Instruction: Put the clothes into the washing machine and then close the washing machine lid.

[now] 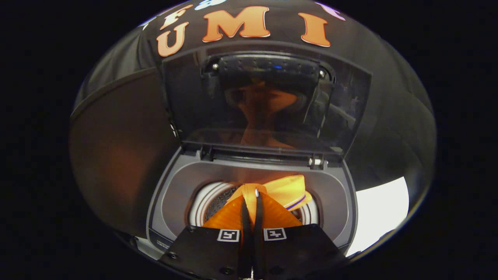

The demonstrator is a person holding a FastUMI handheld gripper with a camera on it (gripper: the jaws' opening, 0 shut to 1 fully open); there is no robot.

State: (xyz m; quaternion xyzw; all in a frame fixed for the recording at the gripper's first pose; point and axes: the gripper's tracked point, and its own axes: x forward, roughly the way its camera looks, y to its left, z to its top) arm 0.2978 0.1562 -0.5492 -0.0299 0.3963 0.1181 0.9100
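A grey top-loading washing machine (175, 194) stands just ahead of me with its round drum opening (206, 206) below the fingers. Its dark see-through lid (268, 101) is raised upright behind the opening. My gripper (252, 194) is shut on an orange garment (286, 190), the two fingers pressed close together with a fold of cloth pinched at their tips. The garment hangs over the drum opening and bunches to the right of the fingers. A thin dark stripe runs along its hem.
The lid's hinge (317, 161) sits at the back rim of the machine. A white surface (381, 210) lies to the right of the machine. Black cloth walls close in behind and on both sides.
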